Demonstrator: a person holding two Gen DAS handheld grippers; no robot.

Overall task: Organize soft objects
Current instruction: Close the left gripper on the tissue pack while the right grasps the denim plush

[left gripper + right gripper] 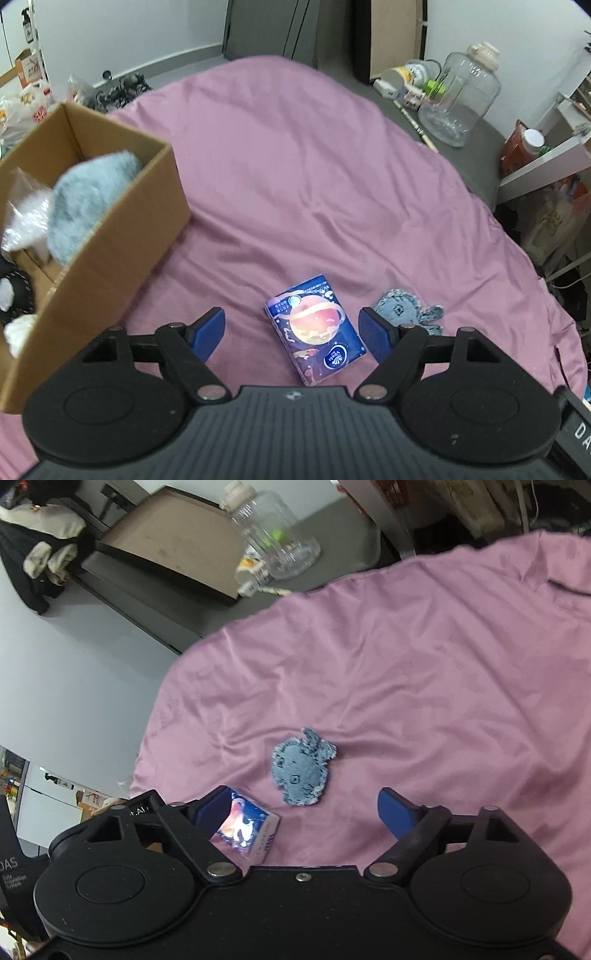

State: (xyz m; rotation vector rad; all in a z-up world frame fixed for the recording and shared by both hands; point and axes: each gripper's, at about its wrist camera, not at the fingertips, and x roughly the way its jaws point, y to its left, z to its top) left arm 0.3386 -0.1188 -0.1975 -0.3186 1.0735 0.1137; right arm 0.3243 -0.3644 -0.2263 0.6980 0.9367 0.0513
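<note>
A dark blue tissue pack (315, 328) with a planet print lies on the pink sheet (314, 166). My left gripper (293, 328) hangs open above it, its blue fingers on either side and apart from it. Just right of the pack lies a small blue-grey knitted toy (400, 308). In the right wrist view that knitted toy (301, 768) sits ahead of my open right gripper (308, 808), with nothing between the fingers. The tissue pack (249, 829) shows beside the left finger. A cardboard box (110, 236) at the left holds a fluffy grey-blue plush (85, 206).
A clear plastic jug (458, 99) and small items stand on the grey floor beyond the bed. White shelving (546, 162) is at the right. Bags and clutter (29, 107) lie behind the box. A framed board (173, 542) lies on the floor.
</note>
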